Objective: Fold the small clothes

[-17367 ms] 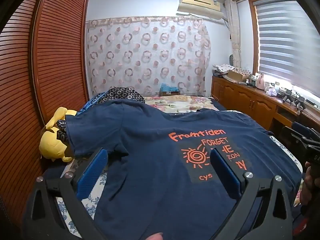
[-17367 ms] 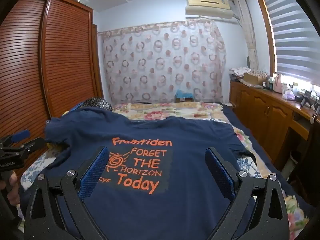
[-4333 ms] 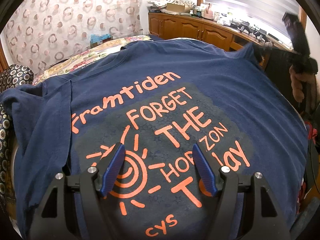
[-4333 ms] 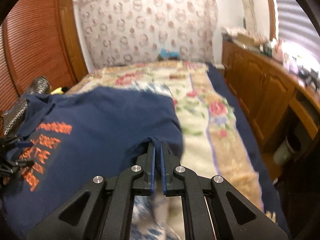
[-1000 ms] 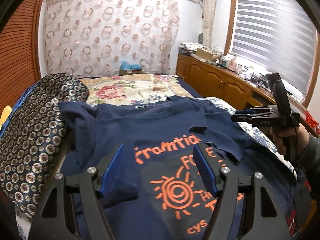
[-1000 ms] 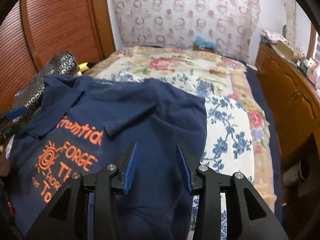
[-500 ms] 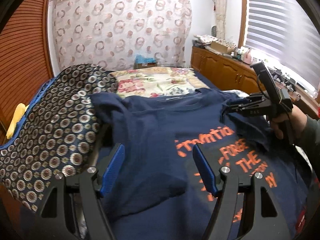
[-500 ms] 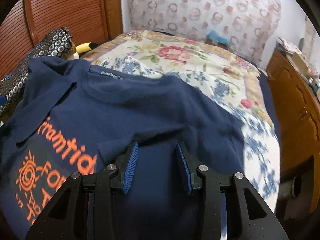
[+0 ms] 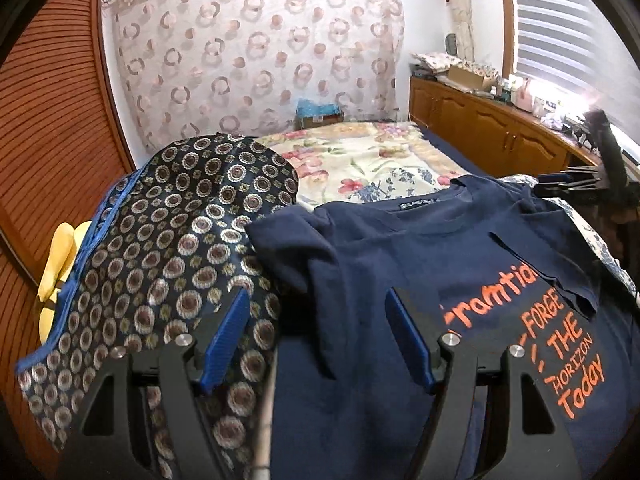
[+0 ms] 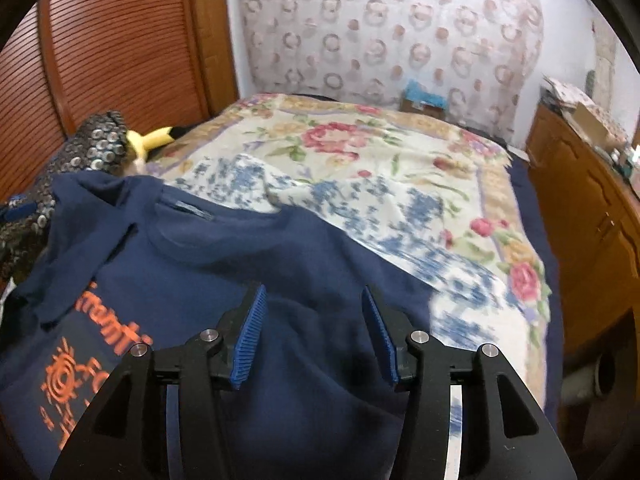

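A navy T-shirt (image 9: 400, 264) with orange lettering lies front up on the bed; it also shows in the right wrist view (image 10: 224, 264). Its right sleeve (image 9: 556, 264) is folded in over the chest and covers part of the print. Its left sleeve (image 9: 288, 236) lies bunched against a patterned pillow. My left gripper (image 9: 318, 312) is open and empty above that left sleeve and shoulder. My right gripper (image 10: 312, 308) is open and empty above the shirt's right shoulder; it also shows at the right edge of the left wrist view (image 9: 576, 184).
A dark pillow with round motifs (image 9: 168, 248) lies left of the shirt, a yellow plush toy (image 9: 60, 256) beyond it. The floral bedspread (image 10: 360, 168) stretches to the curtain. Wooden cabinets (image 9: 500, 132) run along the right, louvred wardrobe doors (image 10: 120, 48) along the left.
My left gripper has swung left, so the pillow and the left sleeve now sit in front of it. My right gripper has shifted a little over the folded right shoulder. Both stay open.
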A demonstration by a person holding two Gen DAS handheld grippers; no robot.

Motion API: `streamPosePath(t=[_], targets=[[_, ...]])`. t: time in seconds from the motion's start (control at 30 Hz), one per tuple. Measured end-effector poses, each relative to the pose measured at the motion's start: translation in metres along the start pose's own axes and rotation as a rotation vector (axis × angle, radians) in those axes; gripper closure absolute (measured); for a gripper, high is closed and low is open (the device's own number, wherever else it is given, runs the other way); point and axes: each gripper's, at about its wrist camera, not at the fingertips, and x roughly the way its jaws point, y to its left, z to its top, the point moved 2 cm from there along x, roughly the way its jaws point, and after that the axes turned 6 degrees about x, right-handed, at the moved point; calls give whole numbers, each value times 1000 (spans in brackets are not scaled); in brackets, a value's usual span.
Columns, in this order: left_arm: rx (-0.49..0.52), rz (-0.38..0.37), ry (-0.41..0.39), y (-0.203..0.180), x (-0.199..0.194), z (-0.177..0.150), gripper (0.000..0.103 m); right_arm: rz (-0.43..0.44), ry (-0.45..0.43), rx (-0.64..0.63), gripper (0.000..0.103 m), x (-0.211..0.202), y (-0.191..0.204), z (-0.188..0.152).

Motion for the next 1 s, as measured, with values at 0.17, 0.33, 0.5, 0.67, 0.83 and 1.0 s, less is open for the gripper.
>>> streamPosePath(t=[0.17, 0.33, 0.5, 0.67, 0.83, 1.0], targets=[[1, -56, 50, 4, 17, 12, 50, -36, 11, 46, 52, 0, -28, -12], [21, -52, 89, -4, 30, 20, 53, -12, 28, 91, 52, 2, -42, -22], [34, 13, 136, -1, 47, 25, 53, 5, 42, 98, 51, 7, -43, -26], [44, 29, 141, 3, 55, 34, 54, 20, 54, 98, 51, 13, -41, -28], [48, 36, 112, 7, 51, 39, 99, 27, 59, 97, 50, 15, -40, -29], [25, 64, 31, 21, 25, 49, 101, 13, 69, 93, 50, 20, -40, -25]])
